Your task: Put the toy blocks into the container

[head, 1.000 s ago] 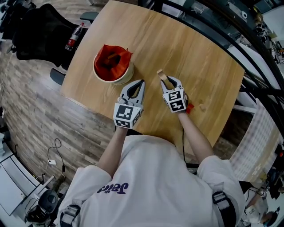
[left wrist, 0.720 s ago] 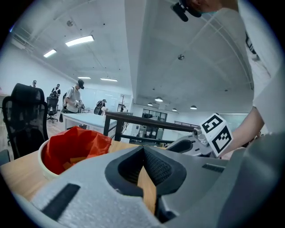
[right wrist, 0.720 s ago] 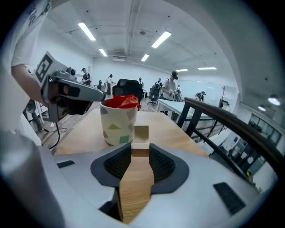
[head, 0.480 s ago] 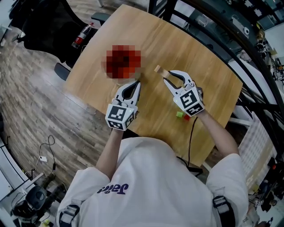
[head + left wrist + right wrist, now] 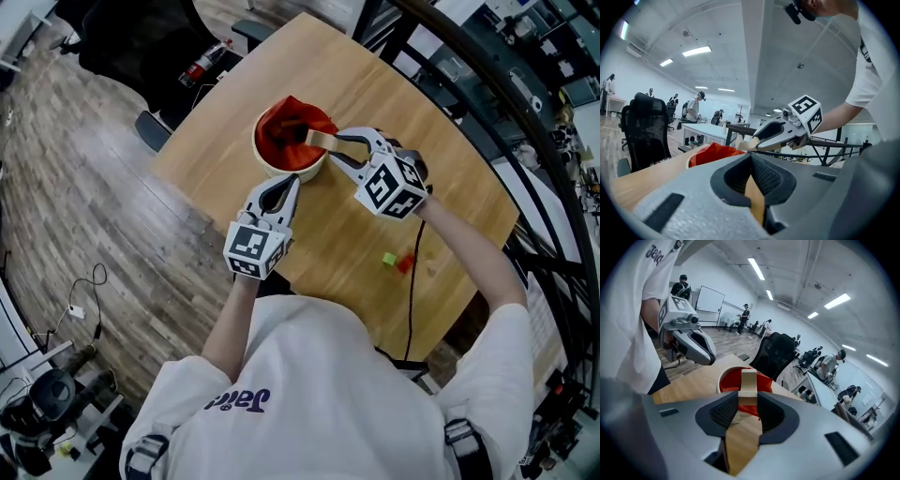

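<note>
White purple-lettered T-shirt; grey left gripper, right gripper, black-and-white marker cubes.

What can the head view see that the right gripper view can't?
Only the head view shows the green block and red block lying on the table. Only the right gripper view shows the ceiling lights and people at far desks. Both show the right tongs holding a wooden block at the red-lined container, with the left tongs nearby.
</note>
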Demonstrator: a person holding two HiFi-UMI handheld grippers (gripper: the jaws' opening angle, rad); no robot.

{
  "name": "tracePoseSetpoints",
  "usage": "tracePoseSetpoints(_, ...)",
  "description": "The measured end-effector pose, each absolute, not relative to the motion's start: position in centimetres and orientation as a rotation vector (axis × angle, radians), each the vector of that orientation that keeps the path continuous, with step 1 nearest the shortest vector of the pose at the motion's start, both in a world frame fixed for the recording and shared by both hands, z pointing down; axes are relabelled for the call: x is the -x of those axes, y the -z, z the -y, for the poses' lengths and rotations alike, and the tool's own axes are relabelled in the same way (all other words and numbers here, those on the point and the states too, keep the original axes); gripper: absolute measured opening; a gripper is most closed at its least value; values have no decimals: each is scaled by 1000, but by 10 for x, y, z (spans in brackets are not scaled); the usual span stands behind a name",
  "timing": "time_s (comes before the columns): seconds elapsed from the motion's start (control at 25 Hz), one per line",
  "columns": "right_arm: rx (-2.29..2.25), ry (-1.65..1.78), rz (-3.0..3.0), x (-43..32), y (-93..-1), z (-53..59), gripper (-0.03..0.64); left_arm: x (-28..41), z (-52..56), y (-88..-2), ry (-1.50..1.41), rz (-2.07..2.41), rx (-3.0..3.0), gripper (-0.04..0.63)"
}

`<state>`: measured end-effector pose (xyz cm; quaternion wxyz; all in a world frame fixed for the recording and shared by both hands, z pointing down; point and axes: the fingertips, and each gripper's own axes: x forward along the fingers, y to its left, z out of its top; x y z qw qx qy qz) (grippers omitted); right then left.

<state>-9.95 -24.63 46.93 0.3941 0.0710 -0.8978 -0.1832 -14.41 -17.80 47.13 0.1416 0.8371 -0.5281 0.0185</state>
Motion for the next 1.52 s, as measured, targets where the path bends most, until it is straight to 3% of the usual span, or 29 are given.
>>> tracePoseSetpoints(0.48,-364,-68,2187,166,-537,295,130,175,177,-468,-10,1596,-2387,8)
tracePoseSetpoints(0.88,-470,-110,2272,168,-520,291,143,168,178,-467,-7,1551,-2411,8)
tracePoseSetpoints(1.16,-644,-214,2428,118,-489,270,143,137,170,-466,-33,1498,-2463,8)
tracePoseSetpoints(1.52,-931,-323,2421,-22,-490,195,143,40,138,-462,-105,1269,-2613,8)
